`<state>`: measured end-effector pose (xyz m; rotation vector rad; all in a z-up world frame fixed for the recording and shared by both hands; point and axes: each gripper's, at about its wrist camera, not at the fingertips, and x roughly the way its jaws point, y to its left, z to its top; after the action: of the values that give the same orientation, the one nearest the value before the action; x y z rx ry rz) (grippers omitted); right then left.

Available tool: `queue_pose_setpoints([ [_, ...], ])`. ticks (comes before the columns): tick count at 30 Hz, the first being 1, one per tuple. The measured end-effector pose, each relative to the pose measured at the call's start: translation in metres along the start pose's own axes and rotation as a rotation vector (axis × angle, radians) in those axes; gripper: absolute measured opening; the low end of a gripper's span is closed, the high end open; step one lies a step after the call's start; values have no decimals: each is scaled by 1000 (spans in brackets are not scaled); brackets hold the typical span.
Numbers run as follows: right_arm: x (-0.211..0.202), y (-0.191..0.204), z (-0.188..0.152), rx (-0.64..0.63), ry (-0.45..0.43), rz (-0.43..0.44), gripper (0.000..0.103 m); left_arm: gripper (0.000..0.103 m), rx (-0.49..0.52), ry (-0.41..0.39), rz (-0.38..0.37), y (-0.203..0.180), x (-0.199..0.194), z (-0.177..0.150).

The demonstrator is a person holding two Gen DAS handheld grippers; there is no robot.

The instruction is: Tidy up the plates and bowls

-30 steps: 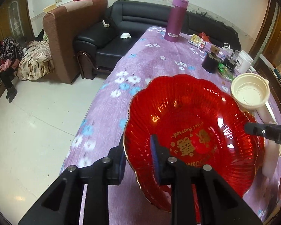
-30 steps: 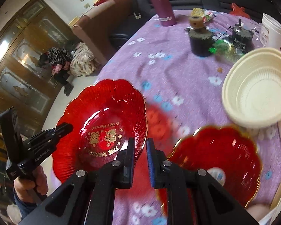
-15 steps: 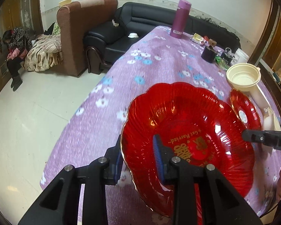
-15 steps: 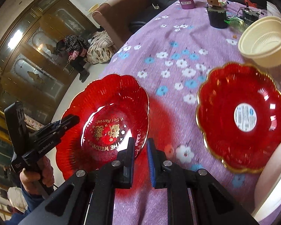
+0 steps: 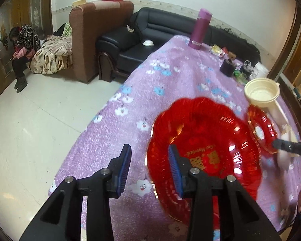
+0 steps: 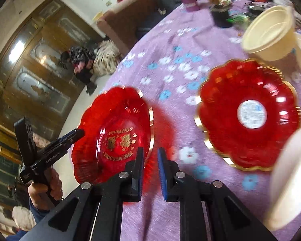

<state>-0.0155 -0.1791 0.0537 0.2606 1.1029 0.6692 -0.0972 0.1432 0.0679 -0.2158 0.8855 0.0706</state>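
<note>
Two scalloped red plastic plates are lying on the purple flowered counter (image 5: 176, 74): the gold-lettered plate (image 5: 204, 146) at lower centre, the labelled plate (image 6: 248, 114) right of it. A cream plastic bowl (image 6: 268, 34) is sitting at upper right. The left hand-held gripper (image 5: 149, 170) has just been opening, its pads straddling the lettered plate's rim without pressing. The right hand-held gripper (image 6: 150, 173) is staying pinched together, holding nothing.
</note>
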Motion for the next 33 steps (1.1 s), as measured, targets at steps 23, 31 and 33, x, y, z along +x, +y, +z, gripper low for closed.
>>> queue_pose_setpoints([
  [23, -89, -101, 57, 145, -103, -177, 26, 44, 235, 160, -188, -200, 68, 58],
  [31, -66, -145, 80, 176, 43, -268, 26, 44, 242, 259, -146, -222, 115, 60],
  [33, -60, -149, 84, 169, 73, -270, 26, 44, 250, 265, -146, -223, 118, 61],
])
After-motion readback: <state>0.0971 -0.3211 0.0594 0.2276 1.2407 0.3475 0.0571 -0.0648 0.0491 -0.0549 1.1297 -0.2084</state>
